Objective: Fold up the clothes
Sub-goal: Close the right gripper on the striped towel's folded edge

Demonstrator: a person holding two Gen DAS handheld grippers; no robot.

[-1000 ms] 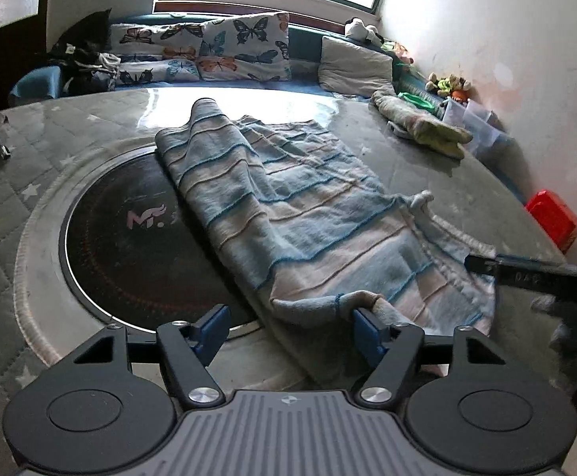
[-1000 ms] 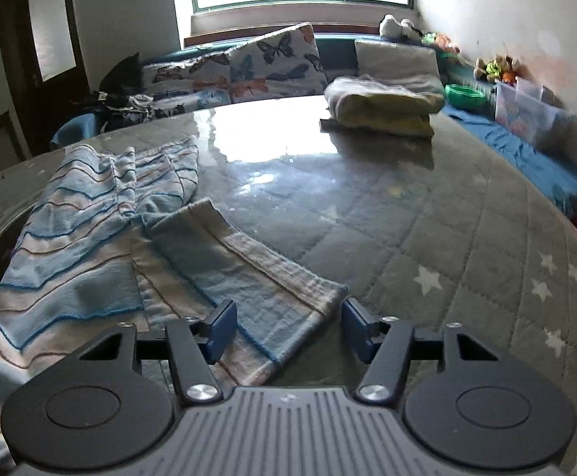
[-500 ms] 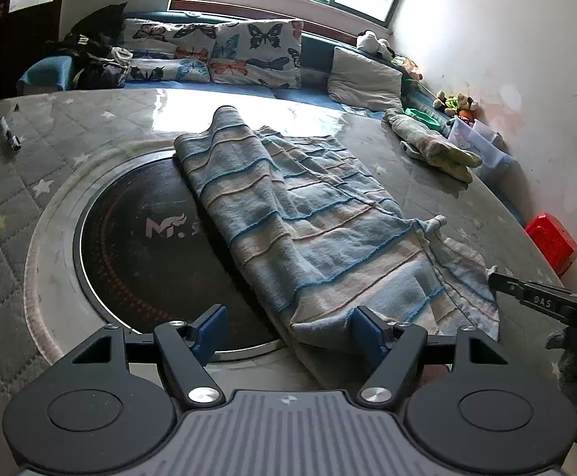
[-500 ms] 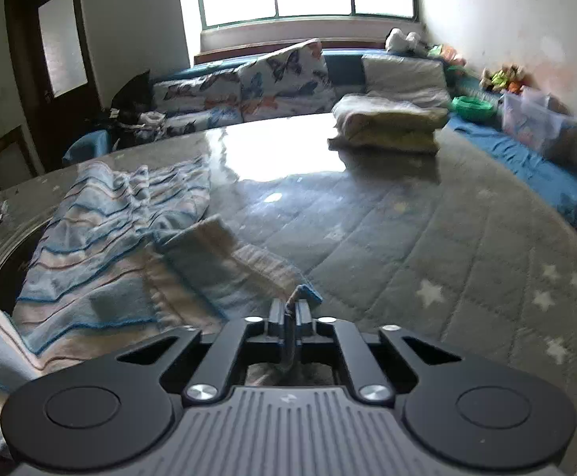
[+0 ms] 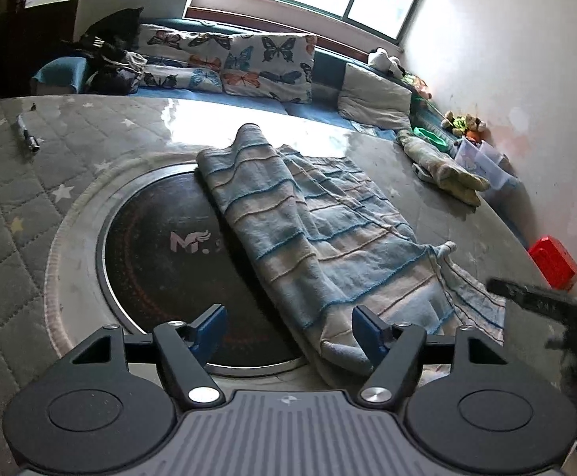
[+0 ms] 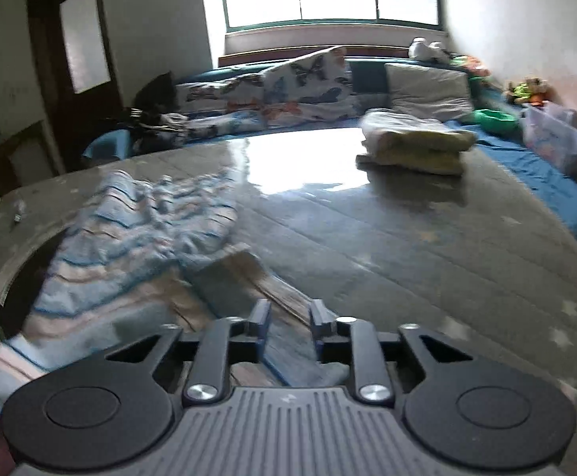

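on the quilted table (image 5: 6, 206), both grippers gape over the striped garment (image 5: 308, 234).

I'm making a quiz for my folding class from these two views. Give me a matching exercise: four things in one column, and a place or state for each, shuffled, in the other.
Things:
1. striped cloth
2. folded pile
3. red box
4. left tongs

Places or states:
A. open, nothing between them
B. partly over the dark round plate
C. far side of the table, near the bench
D. off the table, by the wall

Pairs: 1-B, 2-C, 3-D, 4-A
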